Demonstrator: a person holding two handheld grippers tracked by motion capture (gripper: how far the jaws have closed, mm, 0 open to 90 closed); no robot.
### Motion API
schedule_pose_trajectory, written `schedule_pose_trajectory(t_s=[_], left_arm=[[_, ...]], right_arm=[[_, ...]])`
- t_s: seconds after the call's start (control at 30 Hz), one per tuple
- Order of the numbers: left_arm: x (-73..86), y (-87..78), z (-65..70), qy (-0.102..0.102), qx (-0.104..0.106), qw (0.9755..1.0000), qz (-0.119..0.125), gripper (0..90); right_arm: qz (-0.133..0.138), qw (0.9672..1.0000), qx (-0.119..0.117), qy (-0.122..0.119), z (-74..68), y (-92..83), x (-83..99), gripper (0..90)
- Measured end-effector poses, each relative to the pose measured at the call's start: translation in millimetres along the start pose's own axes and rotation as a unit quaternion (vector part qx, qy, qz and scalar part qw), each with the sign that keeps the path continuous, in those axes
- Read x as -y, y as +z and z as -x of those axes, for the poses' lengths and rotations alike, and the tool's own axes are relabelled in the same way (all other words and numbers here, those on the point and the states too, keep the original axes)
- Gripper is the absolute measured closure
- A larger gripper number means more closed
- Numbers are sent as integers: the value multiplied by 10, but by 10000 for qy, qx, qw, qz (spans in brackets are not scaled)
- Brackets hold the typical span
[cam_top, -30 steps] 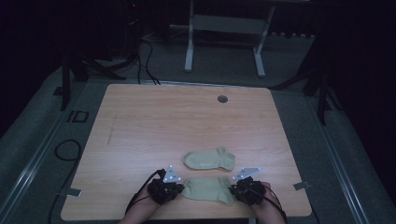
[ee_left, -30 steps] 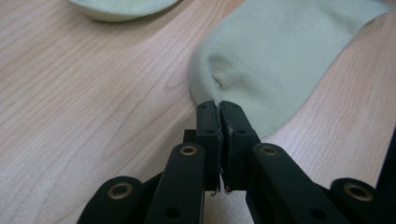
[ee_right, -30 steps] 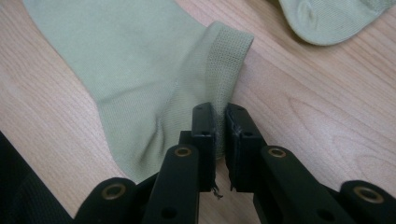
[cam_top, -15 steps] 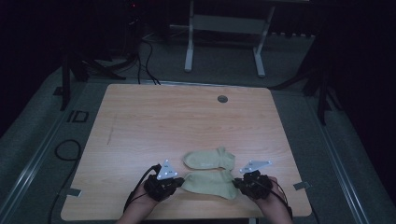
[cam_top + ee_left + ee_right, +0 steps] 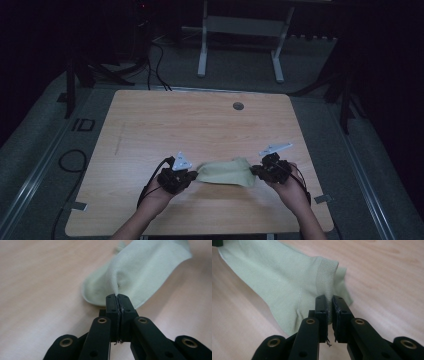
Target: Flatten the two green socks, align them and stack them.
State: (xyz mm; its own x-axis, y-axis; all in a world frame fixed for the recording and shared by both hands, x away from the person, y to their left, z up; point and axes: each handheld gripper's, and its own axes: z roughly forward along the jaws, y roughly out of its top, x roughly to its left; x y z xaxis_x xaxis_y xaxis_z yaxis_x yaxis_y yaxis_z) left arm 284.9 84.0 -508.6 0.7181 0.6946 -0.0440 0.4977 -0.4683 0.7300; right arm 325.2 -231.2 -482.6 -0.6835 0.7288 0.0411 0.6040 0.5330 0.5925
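Note:
A pale green sock [image 5: 224, 173] hangs stretched between my two grippers, a little above the wooden table [image 5: 150, 125]. My left gripper [image 5: 192, 176] is shut on the sock's toe end [image 5: 145, 270], its jaws pressed together on a pinch of fabric [image 5: 117, 296]. My right gripper [image 5: 255, 172] is shut on the ribbed cuff [image 5: 325, 272], with the sock's body [image 5: 274, 277] running away from the jaws [image 5: 329, 300]. A strip of a second pale sock [image 5: 241, 161] peeks out from behind the held one.
A round grey grommet [image 5: 238, 106] sits near the table's far edge. Behind the table stand a white desk frame [image 5: 240, 25] and cables on the dark floor [image 5: 155, 55]. The table's front edge [image 5: 200, 232] runs just under the person's forearms.
Both grippers have risen and moved away from the front edge with the near sock between them. It now hangs over the place where the second sock lay.

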Motion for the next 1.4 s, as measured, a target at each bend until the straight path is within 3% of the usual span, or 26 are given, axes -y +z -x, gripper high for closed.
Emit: schedule_pose_trajectory(t_s=[0.27,0.43,0.63,0.67,0.9,1.17,1.2,1.27,1.4], left_arm=[[-65,174,-82,3,-203,9997,-145,879],[-60,305,-130,-132,-217,9995,-209,879],[-5,393,-134,-195,-72,9994,-273,878],[13,406,-143,-280,53,9992,-289,878],[32,452,-120,-111,-145,9991,-370,877],[60,494,-177,-202,-106,9989,-412,866],[52,468,-190,-247,-131,9992,-273,731],[33,423,-210,-267,-196,9993,-155,686],[-28,349,-242,-295,-318,9991,-37,683]], right_arm=[[-144,9997,155,86,147,184,-177,831],[-206,9995,158,175,204,302,-168,828],[-437,9985,145,283,279,458,-113,827],[-439,9984,118,345,297,473,-98,827],[-510,9980,124,348,296,541,-60,822],[-572,9976,124,358,298,617,-24,777],[-561,9976,153,374,300,623,-13,691],[-480,9979,141,410,303,584,-11,676],[-267,9987,115,420,279,458,-32,671]])
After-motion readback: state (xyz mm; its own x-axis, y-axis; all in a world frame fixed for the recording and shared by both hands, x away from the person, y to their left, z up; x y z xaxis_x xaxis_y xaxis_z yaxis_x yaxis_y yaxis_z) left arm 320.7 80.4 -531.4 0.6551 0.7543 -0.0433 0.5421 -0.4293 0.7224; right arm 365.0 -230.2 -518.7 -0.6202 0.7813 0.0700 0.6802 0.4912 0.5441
